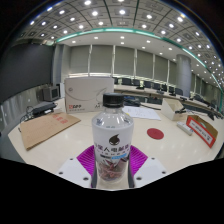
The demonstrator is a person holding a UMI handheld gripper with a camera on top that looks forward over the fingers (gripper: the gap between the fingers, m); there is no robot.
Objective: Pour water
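Bottle (113, 140) upright between the pads (86, 163) of the tongs (112, 165), white cap on; pads sit close at both sides of the base, but contact cannot be confirmed; grip state unclear. Advice: confirm a firm hold low on the body, uncap before tilting. Cardboard sheet (47, 128) toward the desk's (165, 150) left edge; red disc (155, 131) and box (204, 127) toward the right; no cup visible.

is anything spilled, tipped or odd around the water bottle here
Nothing stands out. The capped water bottle stands upright between the gripper fingers, with no spill visible on the table. Whether the pads press on it cannot be told.
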